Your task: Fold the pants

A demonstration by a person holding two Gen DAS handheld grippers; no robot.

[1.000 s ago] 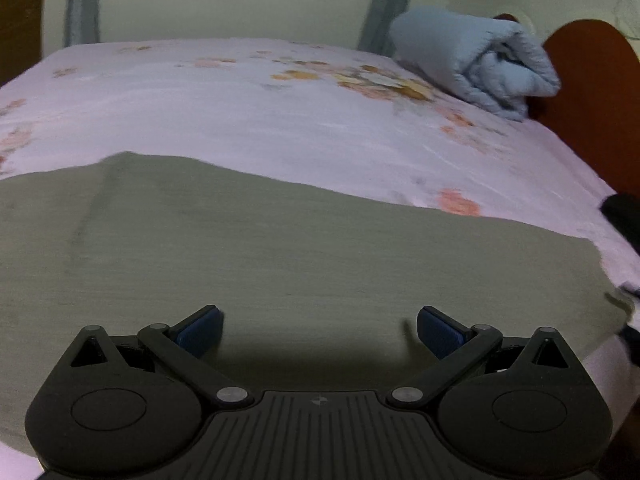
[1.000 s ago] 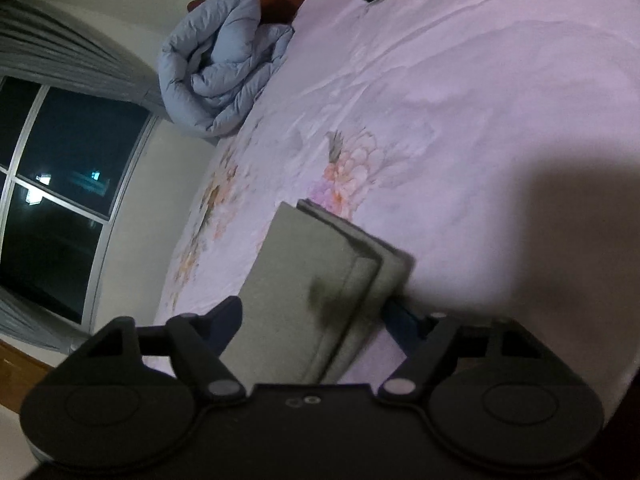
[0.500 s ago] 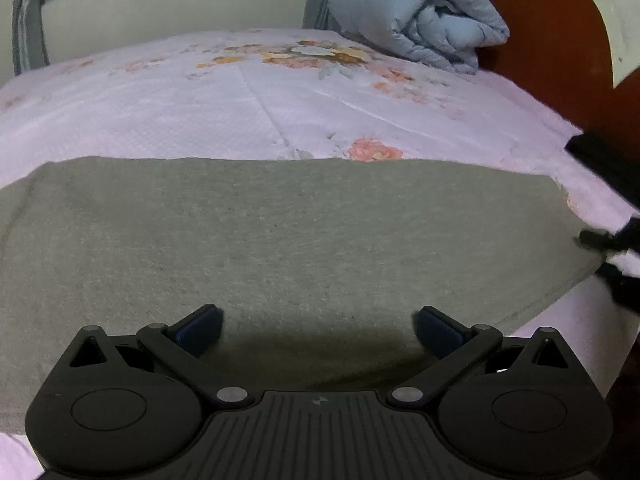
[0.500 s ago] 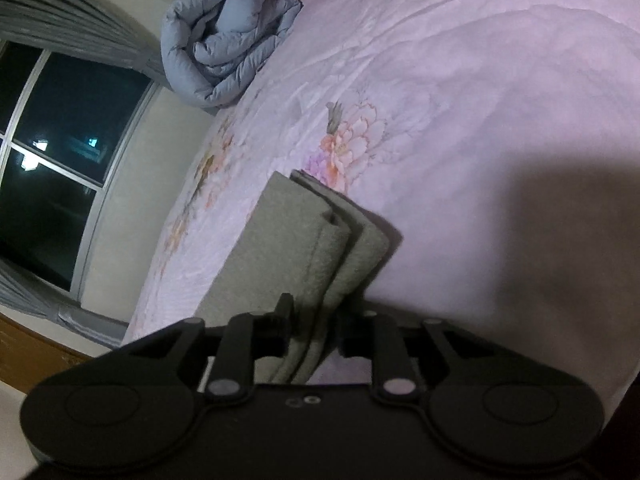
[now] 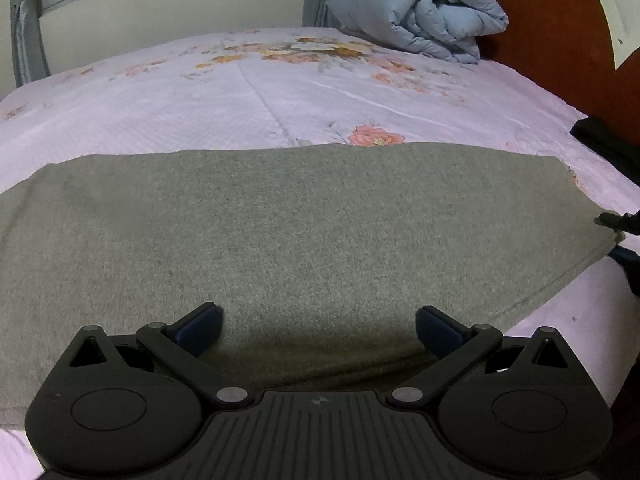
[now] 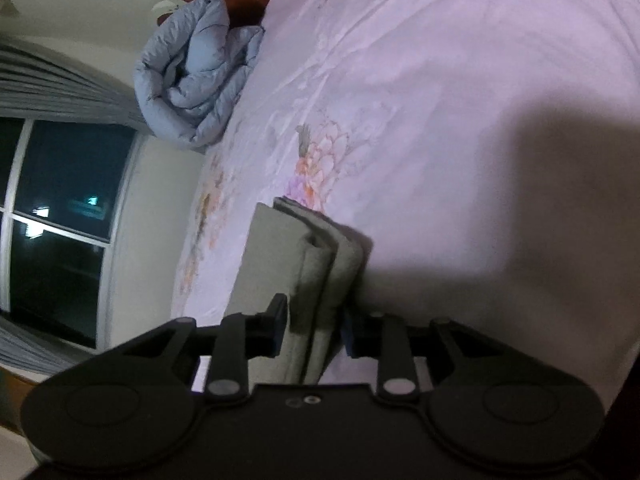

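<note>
Grey-green pants lie folded flat across the pink floral bed. My left gripper is open, its blue-padded fingers spread wide just above the near edge of the pants, holding nothing. In the right wrist view, my right gripper is shut on the stacked layers at the end of the pants, the fabric pinched between both pads. The right gripper's tip also shows at the far right of the left wrist view, at the corner of the pants.
A rolled blue duvet lies at the head of the bed beside a red-brown headboard. A dark item sits at the right bed edge. A window and curtains line the far wall.
My right gripper closed on the pants' end layers, from open a second ago, and now grips them more upright. The left gripper stayed open while its view swung left, toward the headboard.
</note>
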